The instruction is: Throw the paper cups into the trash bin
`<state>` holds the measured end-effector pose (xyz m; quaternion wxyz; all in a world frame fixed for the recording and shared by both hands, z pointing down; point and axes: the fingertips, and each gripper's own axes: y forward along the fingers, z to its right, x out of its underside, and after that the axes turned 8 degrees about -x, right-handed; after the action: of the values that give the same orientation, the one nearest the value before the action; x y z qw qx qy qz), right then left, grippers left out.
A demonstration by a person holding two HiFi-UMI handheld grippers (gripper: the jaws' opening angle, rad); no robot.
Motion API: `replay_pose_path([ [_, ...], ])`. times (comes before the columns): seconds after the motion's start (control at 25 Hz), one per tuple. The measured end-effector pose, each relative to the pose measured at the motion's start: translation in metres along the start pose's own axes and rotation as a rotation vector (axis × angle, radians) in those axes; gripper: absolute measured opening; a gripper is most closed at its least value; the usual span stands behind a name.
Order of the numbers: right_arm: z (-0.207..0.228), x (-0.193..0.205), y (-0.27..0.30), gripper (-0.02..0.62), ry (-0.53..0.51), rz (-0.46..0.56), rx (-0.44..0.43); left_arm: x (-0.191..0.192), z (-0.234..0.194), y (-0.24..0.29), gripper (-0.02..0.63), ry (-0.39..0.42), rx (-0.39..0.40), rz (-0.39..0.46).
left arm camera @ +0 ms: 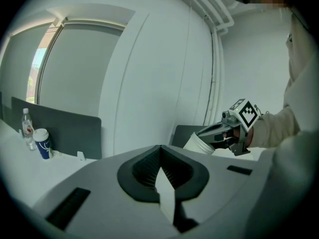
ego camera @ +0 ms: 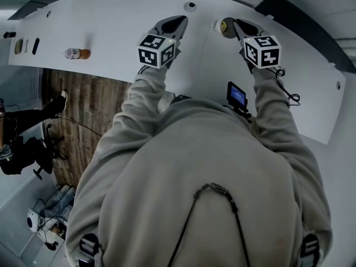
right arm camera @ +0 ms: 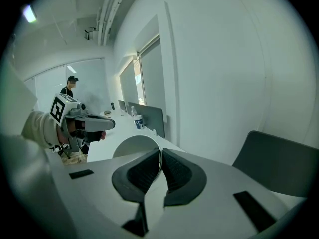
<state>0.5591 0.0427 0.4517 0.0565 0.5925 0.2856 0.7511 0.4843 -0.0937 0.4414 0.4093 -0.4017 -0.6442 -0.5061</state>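
My right gripper (ego camera: 237, 23) is shut on the rim of a white paper cup (ego camera: 225, 25), held above the white table (ego camera: 111, 26). In the right gripper view the cup's round wall (right arm camera: 135, 146) bulges left of the closed pads (right arm camera: 172, 171). From the left gripper view the cup (left arm camera: 199, 143) hangs from the right gripper (left arm camera: 203, 133). My left gripper (ego camera: 179, 20) hovers beside it, shut with nothing seen between its jaws (left arm camera: 160, 169). A second, blue-printed paper cup (left arm camera: 42, 142) stands far off on the table. No trash bin is in view.
A clear bottle (left arm camera: 27, 128) stands beside the blue-printed cup. Another bottle with an orange label (ego camera: 76, 53) lies on the table's left part. A small screen on a mount (ego camera: 236, 95) and a cable (ego camera: 286, 90) sit near the front edge. Dark dividers (right arm camera: 149, 116) line the wall.
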Motion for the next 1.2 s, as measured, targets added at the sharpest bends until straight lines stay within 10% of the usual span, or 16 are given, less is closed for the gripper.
replay_pose_path([
  [0.64, -0.002, 0.004, -0.006, 0.040, -0.014, 0.022, -0.082, 0.006, 0.005, -0.013, 0.003, -0.012, -0.067, -0.009],
  [1.2, -0.094, -0.008, 0.029, 0.039, -0.114, -0.028, -0.346, 0.034, -0.014, -0.126, 0.003, -0.122, -0.345, -0.009],
])
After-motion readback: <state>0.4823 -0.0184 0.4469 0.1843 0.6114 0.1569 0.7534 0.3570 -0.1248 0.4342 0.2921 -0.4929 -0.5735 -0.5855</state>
